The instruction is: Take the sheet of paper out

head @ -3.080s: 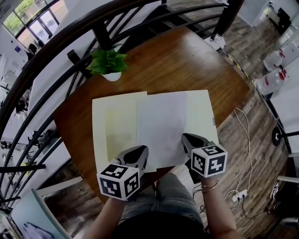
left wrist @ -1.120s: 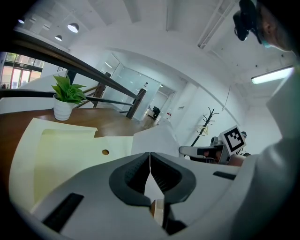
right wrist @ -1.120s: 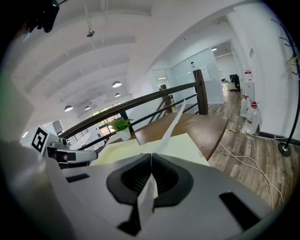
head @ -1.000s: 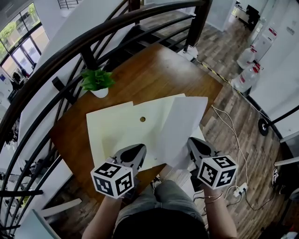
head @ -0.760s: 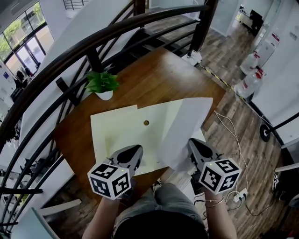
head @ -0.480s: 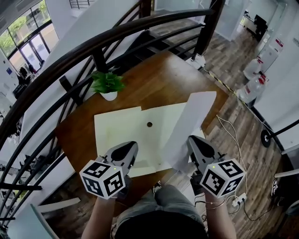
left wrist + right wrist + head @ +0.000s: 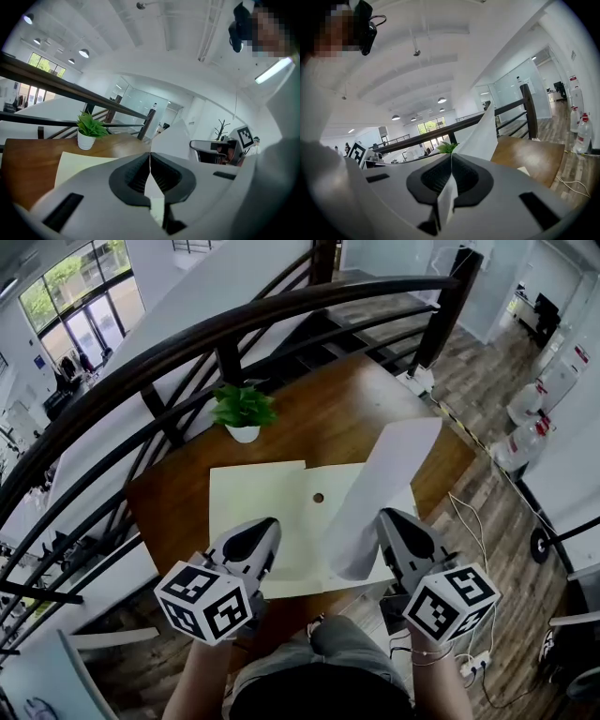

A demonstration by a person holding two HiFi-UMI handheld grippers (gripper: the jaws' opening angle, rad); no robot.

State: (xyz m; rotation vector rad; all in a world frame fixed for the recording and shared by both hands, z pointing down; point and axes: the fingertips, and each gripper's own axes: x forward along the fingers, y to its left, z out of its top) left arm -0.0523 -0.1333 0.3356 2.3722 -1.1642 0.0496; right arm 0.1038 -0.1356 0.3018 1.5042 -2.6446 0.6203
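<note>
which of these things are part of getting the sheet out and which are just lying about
Part of the job:
- sheet of paper, held up off the table by the right gripper
- folder, lying open, clamped at its near edge by the left gripper
- table under the folder

Just lying about:
- potted plant
- water bottles on the floor
- railing

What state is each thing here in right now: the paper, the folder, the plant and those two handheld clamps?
sheet of paper: raised clear of the folder, standing steeply, pinched near its lower end.
folder: open, lying flat on the table, near edge clamped.
left gripper: jaws shut on the folder's edge.
right gripper: jaws shut on the sheet of paper.
potted plant: upright on the table, beyond the folder.
</note>
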